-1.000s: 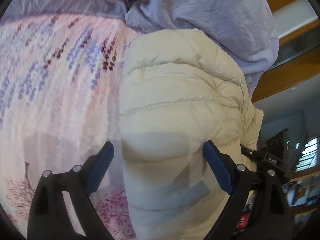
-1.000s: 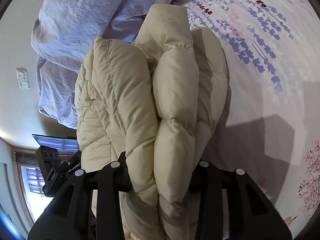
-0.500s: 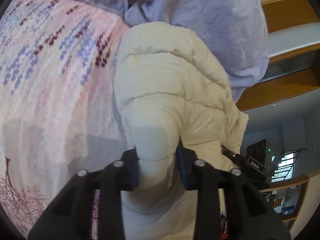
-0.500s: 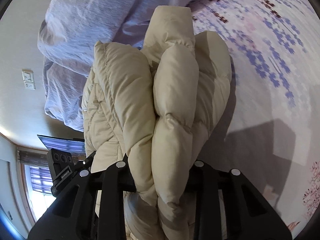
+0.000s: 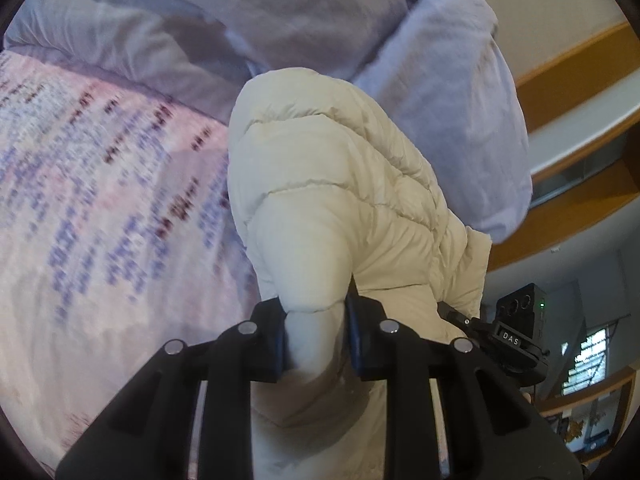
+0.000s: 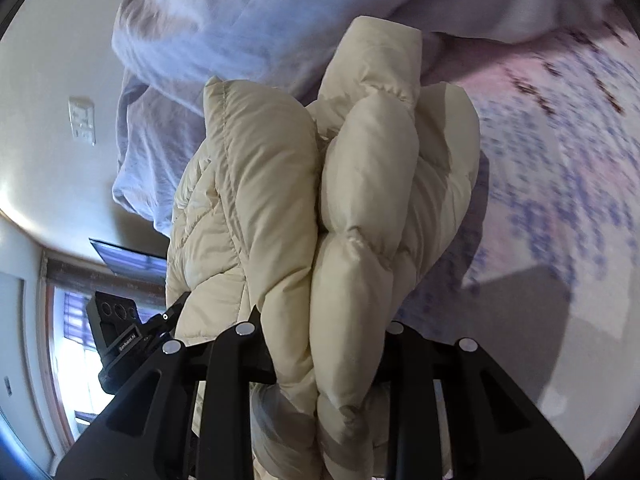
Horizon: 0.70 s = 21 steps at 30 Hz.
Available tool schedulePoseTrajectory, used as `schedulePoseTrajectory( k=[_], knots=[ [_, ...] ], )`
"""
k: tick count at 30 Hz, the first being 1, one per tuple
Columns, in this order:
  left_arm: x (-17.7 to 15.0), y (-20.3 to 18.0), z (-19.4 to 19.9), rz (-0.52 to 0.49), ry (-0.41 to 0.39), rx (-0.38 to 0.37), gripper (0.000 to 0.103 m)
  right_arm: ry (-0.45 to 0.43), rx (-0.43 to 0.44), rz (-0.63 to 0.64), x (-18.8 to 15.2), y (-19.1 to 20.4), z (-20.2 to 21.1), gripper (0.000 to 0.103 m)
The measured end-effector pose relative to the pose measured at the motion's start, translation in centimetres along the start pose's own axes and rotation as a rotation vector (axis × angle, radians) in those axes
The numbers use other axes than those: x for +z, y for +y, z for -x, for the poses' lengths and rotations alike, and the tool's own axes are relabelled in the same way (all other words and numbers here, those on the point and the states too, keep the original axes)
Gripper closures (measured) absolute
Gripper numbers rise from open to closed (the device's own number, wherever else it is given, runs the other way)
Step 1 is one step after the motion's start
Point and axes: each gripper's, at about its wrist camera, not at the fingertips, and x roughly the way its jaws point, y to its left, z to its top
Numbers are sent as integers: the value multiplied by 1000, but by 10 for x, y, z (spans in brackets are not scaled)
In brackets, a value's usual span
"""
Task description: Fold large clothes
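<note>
A cream quilted puffer jacket (image 5: 340, 184) is bunched up and hangs lifted over the floral bedsheet (image 5: 100, 220). My left gripper (image 5: 316, 320) has one padded roll of the jacket between its blue pads, and its jaws are closing, pressing in on it. In the right wrist view the jacket (image 6: 360, 184) shows as several thick folds stacked side by side. My right gripper (image 6: 324, 332) is shut on this bundle, and the fabric hides its pads. Both grips are at the jacket's near edge.
A crumpled lavender duvet (image 5: 280, 12) lies heaped behind the jacket. The pink and purple floral sheet (image 6: 560, 200) spreads out beside it. Wooden shelving (image 5: 580, 80) is at the right. A wall switch (image 6: 82, 120) and a bright window (image 6: 72, 360) are at the left.
The left gripper's jaws went from wide apart around the jacket to squeezed onto one roll. Both grippers rose and drew back with the jacket, and the bedsheet now blurs with motion.
</note>
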Motion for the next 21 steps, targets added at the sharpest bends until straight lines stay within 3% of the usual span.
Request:
schedulePoseTrajectory(
  k=[3,8,11,14,16,21],
  knots=[
    [8,9,5,-4,-21,40,79,4,-30,42,5,8,-11,76],
    [12,4,-10,-86,-38,178,79,-10,-125,96,7,13,-23,76],
    [8,-1,-22,-131,-30,260,76,-8,-211,108,2,13,-25,63],
    [5,-7,-23,-167,-41,308,69,-35,-306,136,-4,15,-12,45],
    [5,-11,-20,-195,-45,350,63,-70,-376,169,-7,19,2,39],
    [5,-22,-3,-229,-101,401,43,-202,-493,271,-17,44,38,38]
  ],
)
